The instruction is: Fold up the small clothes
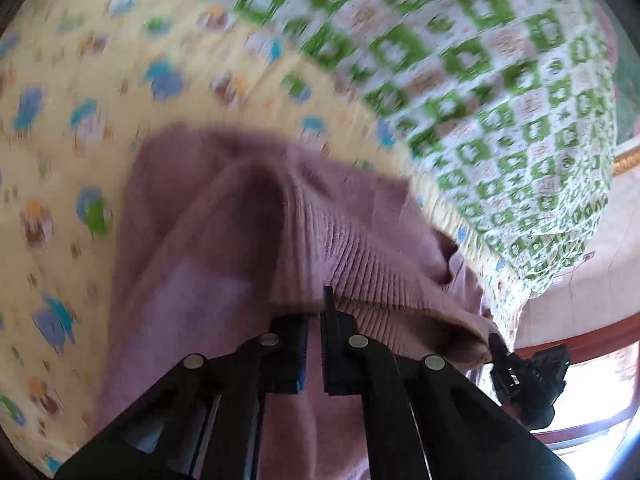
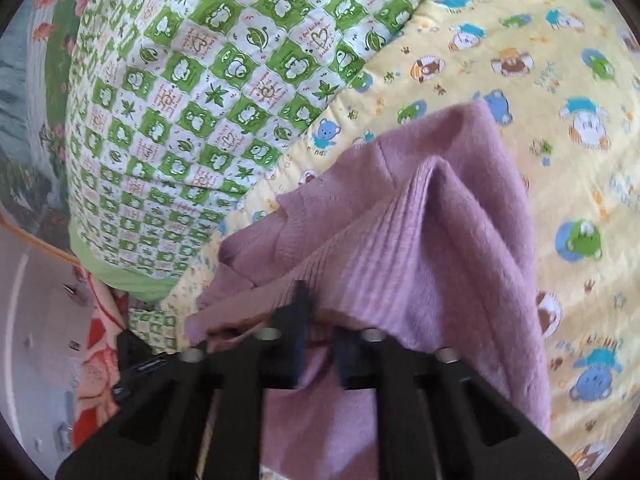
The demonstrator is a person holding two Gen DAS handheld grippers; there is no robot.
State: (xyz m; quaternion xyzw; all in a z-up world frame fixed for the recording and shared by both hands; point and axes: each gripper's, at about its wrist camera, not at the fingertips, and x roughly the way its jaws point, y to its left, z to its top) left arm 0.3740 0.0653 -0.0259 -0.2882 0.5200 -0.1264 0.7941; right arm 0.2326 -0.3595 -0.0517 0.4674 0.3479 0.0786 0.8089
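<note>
A mauve knitted garment (image 1: 224, 216) with a ribbed hem hangs lifted above a yellow cartoon-print sheet (image 1: 60, 160). My left gripper (image 1: 314, 320) is shut on the ribbed hem, which drapes over its fingertips. In the right wrist view the same garment (image 2: 440, 240) hangs from my right gripper (image 2: 320, 320), also shut on the ribbed hem. The right gripper also shows at the lower right of the left wrist view (image 1: 520, 372), holding the hem's other end. The left wrist view is motion-blurred.
A green-and-white checked quilt (image 2: 192, 112) is bunched on the yellow sheet (image 2: 520, 60), beyond the garment. A red-patterned cloth (image 2: 100, 352) and pale floor lie beyond the bed edge at left. A window with a red frame (image 1: 592, 412) shows at lower right.
</note>
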